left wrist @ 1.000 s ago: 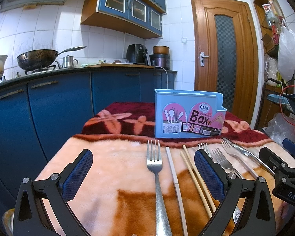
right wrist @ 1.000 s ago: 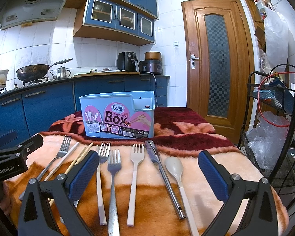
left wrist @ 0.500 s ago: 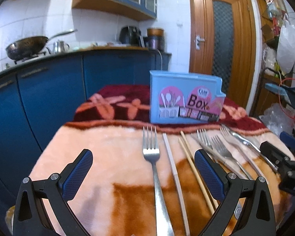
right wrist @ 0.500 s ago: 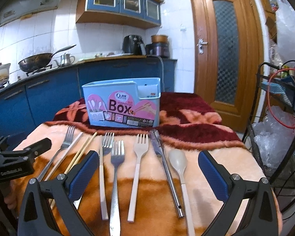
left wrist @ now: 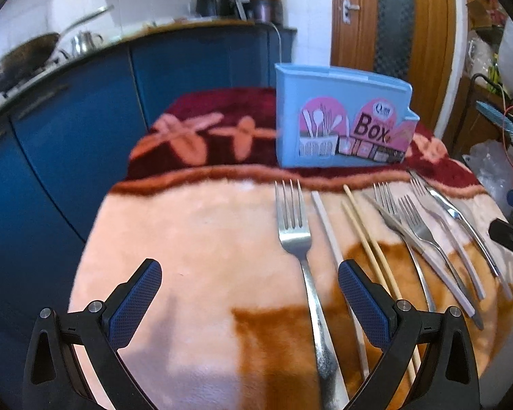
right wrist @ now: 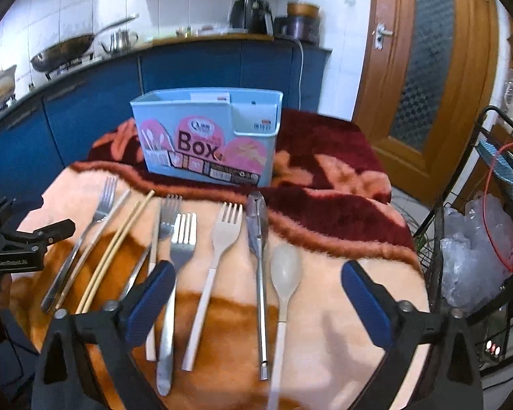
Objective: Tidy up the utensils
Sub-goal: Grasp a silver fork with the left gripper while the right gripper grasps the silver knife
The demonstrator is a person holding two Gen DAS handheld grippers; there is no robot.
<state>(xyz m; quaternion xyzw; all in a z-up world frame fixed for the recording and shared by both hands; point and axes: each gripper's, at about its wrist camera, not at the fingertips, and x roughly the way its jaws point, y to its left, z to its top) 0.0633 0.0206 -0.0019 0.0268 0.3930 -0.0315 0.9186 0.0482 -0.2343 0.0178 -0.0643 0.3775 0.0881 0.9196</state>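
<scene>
A light-blue utensil box (right wrist: 208,136) stands at the back of the blanket-covered table; it also shows in the left wrist view (left wrist: 342,119). Utensils lie in a row before it: a steel fork (left wrist: 296,229), a pair of chopsticks (left wrist: 369,242), several forks (right wrist: 222,235), steel tongs (right wrist: 258,235) and a pale spoon (right wrist: 284,276). My left gripper (left wrist: 249,304) is open and empty, above the steel fork's handle. My right gripper (right wrist: 256,302) is open and empty, above the white fork, tongs and spoon handles.
A peach and dark-red blanket (left wrist: 195,232) covers the table. Blue kitchen cabinets (left wrist: 85,109) run along the left and back. A wire rack with plastic bags (right wrist: 478,249) stands at the right. A wooden door (right wrist: 427,68) is behind.
Both grippers have tilted downward and moved closer over the utensils. Both stay open and hold nothing.
</scene>
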